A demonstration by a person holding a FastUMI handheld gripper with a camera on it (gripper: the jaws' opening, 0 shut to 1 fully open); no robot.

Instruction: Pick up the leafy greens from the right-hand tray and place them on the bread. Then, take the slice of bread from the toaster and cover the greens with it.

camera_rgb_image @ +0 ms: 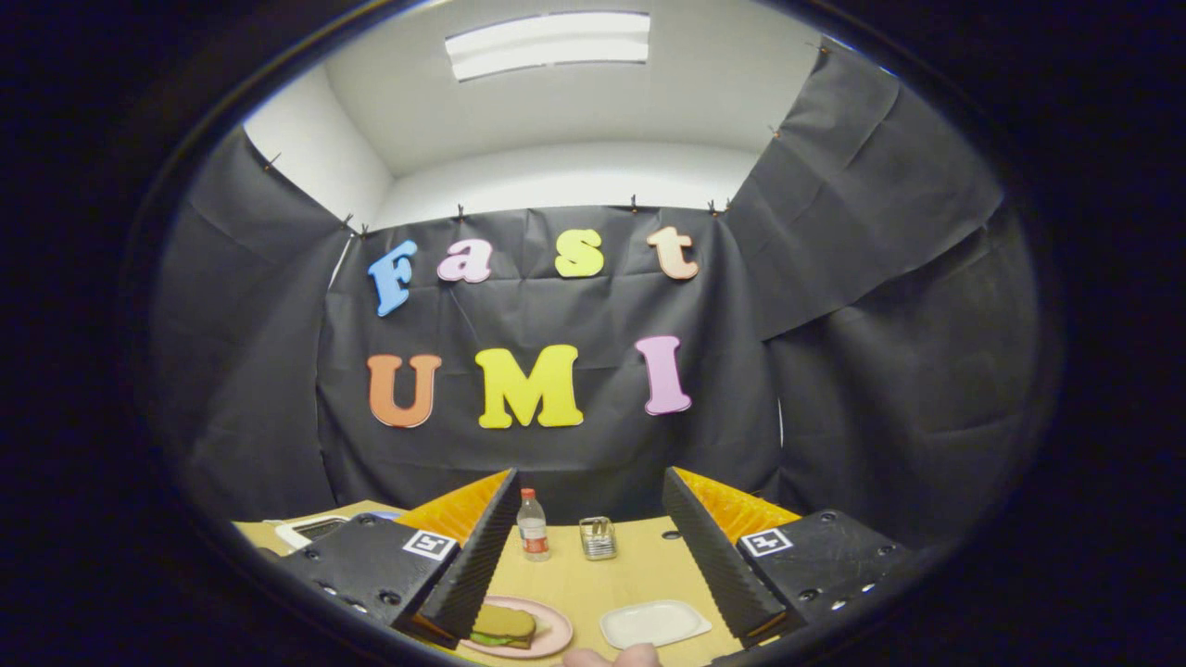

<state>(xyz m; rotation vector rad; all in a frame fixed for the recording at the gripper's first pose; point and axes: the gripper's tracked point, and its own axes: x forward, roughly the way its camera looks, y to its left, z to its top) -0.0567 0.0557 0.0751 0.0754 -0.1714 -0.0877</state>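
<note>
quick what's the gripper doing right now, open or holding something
Gripper: open, holding nothing, fingers spread above the table.

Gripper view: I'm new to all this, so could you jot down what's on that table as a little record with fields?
gripper: the two black ribbed fingers stand wide apart, open, holding nothing
pink round plate: between the fingers, near the left one
sandwich: on the pink plate, brown bread slice on top, green leaves showing under it
white rectangular tray: right of the plate, nothing in it
clear plastic bottle with red label: upright, beyond the fingers
small metal toaster: right of the bottle
table: light wooden top
task state: looks finished
</note>
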